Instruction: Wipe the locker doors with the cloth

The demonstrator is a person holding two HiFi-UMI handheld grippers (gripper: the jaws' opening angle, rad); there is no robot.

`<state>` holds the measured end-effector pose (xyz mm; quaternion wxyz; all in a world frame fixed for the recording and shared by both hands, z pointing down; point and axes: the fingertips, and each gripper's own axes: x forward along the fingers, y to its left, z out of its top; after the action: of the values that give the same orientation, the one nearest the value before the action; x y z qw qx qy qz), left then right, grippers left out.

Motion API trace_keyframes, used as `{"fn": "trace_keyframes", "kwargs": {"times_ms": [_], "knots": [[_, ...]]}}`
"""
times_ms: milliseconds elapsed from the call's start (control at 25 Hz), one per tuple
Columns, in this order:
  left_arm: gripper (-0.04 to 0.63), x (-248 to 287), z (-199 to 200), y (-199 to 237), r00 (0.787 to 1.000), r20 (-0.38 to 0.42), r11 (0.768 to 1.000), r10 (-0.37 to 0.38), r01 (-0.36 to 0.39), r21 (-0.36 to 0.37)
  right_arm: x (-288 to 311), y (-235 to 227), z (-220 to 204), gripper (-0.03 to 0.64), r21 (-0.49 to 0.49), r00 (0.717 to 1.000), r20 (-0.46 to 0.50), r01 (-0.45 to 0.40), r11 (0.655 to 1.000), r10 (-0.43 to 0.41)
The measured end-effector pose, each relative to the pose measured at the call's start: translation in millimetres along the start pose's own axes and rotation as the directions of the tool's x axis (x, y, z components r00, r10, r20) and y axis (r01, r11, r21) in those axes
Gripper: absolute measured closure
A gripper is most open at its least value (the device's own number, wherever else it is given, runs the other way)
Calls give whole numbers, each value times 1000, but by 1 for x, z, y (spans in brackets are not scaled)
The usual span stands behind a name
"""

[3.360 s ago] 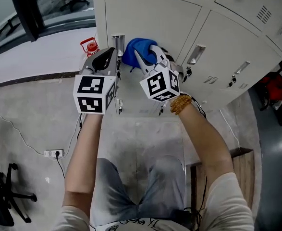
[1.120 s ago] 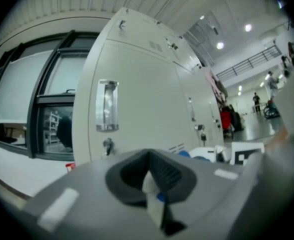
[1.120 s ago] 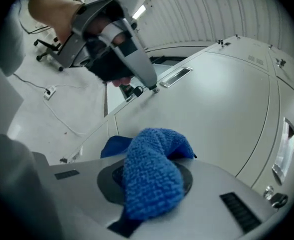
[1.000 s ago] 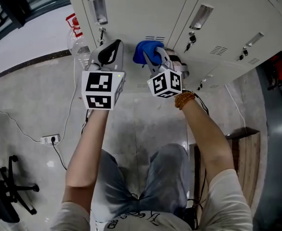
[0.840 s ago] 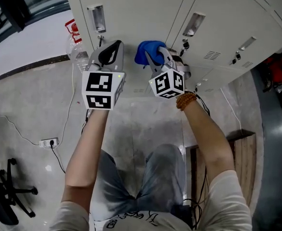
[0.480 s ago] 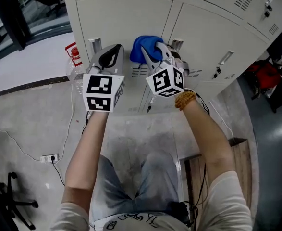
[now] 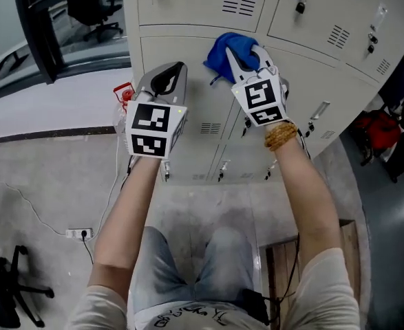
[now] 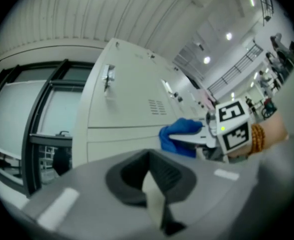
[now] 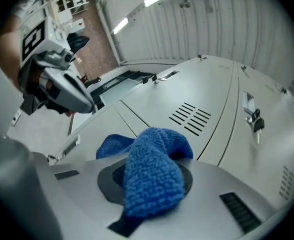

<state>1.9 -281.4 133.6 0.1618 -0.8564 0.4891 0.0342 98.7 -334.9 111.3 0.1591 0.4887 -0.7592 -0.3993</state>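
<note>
Upper centre of frame, right gripper (image 7: 247,51) clamping cloth (image 7: 226,51) at locker door (image 7: 196,55), forearm extended, left gripper (image 7: 170,75) closed, empty, level alongside.

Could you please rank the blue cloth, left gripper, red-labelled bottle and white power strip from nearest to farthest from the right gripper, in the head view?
1. Blue terry cloth: clamped in the right gripper.
2. Left gripper: just left.
3. Clear plastic bottle with red label: lower left, by the lockers.
4. White power strip: floor, far lower left.
</note>
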Motion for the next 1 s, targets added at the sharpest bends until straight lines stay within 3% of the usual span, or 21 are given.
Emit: {"fn": "trace_keyframes", "kwargs": {"times_ms": [120,320,520,720,880,1000], "knots": [[592,-9,-7,9,1000,-15,1000,10,-10,4,2,1,3,594,159,999,18,30,987,-34],[592,-27,-35,24,997,-70,998,37,-41,-49,1,47,11,594,319,998,66,-19,947,-2],[592,-71,-43,17,996,-88,991,28,-39,-130,-44,90,34,594,567,991,135,-69,821,-10],[592,-122,-48,-9,995,-98,993,31,-42,-112,-108,139,49,594,717,986,161,-147,682,44],[592,-150,-66,-29,993,-110,987,51,-66,-144,-153,171,43,594,720,994,104,-107,685,45],[592,-152,-78,-39,991,-128,985,31,-52,-164,-167,182,30,594,753,997,65,-75,654,40]]}}
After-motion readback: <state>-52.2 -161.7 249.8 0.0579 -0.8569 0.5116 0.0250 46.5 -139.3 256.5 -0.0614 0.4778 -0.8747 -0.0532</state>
